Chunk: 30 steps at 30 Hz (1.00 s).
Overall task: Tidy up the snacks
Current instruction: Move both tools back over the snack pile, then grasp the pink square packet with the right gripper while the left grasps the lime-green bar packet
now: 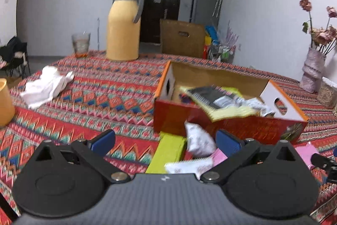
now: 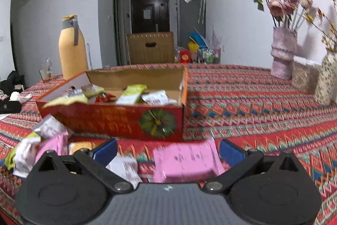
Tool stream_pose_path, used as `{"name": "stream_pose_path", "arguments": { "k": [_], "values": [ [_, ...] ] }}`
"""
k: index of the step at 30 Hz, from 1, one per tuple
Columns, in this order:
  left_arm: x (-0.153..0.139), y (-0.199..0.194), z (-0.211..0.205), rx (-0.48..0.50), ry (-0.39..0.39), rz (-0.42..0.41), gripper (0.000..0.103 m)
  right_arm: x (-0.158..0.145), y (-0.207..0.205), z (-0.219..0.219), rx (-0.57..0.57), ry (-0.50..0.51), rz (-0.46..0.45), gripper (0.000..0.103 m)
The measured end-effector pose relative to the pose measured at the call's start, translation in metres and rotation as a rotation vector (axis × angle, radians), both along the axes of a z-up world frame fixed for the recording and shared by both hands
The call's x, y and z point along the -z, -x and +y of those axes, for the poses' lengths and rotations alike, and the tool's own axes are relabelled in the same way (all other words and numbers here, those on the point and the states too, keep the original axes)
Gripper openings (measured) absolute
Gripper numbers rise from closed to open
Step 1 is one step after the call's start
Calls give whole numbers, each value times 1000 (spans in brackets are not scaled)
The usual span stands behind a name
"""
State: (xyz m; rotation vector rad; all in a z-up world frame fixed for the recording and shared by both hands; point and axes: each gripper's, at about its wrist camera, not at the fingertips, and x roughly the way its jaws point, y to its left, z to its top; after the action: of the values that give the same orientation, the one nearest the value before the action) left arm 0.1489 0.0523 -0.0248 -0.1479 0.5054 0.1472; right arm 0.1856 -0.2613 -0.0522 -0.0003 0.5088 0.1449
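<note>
Both tools, left tool [image 1: 165,141] and right tool [image 2: 168,150], stand apart above loose packets, probably to move the pink packet [image 2: 185,161] into the red box [image 2: 118,119].

Between my right fingers, the flat pink snack packet [image 2: 185,161] is smeared by blur and its print cannot be read; my own housing covers its near edge. By my left fingers, the small white patterned pouch [image 1: 199,140] is blurred too. Ahead of me, the red cardboard box [image 1: 231,128] hides the lower parts of its packets.
</note>
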Motion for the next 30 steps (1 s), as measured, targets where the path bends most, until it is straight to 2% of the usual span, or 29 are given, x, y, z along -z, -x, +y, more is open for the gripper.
{"name": "stream_pose_path", "arguments": {
  "k": [9, 15, 26, 30],
  "values": [
    [11, 7, 10, -8, 11, 30, 103, 9, -5, -16, 55, 13, 38, 103],
    [10, 7, 8, -3, 5, 36, 103, 13, -28, -12, 27, 69, 79, 103],
    [10, 9, 8, -7, -1, 45, 103, 30, -61, -4, -4, 104, 184, 103],
    [11, 9, 8, -5, -1, 46, 103, 31, -62, -3, -29, 102, 187, 94]
  ]
}}
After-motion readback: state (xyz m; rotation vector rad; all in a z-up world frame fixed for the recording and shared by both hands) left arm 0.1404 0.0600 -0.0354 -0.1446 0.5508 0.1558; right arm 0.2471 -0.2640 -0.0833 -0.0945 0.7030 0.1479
